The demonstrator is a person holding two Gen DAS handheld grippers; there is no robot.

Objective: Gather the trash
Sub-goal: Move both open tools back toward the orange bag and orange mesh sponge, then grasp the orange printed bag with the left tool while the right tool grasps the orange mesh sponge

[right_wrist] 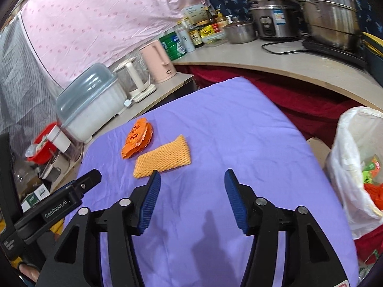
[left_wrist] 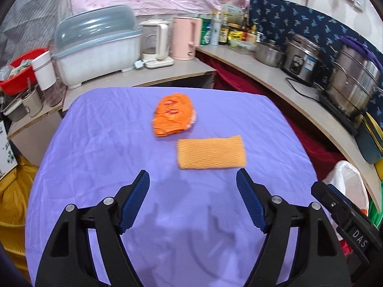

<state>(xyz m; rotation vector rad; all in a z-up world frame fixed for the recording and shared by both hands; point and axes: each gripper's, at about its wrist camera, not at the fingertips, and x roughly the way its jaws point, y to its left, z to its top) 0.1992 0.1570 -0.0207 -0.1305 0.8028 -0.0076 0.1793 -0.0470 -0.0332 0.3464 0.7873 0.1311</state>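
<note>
left gripper [left_wrist: 193, 178] jaws wide apart and empty, right gripper [right_wrist: 192, 177] likewise, orange wrapper [left_wrist: 173, 114] beside foam net [left_wrist: 211, 152] on purple cloth [left_wrist: 95, 157]

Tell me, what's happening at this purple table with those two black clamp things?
A person holds a pair of tongs in each hand to clear trash off the purple cloth. Both the left tongs and the right tongs are open and empty, above the cloth. An orange wrapper and a piece of orange foam netting lie there untouched. A white trash bag beside the table already holds some rubbish.
</note>
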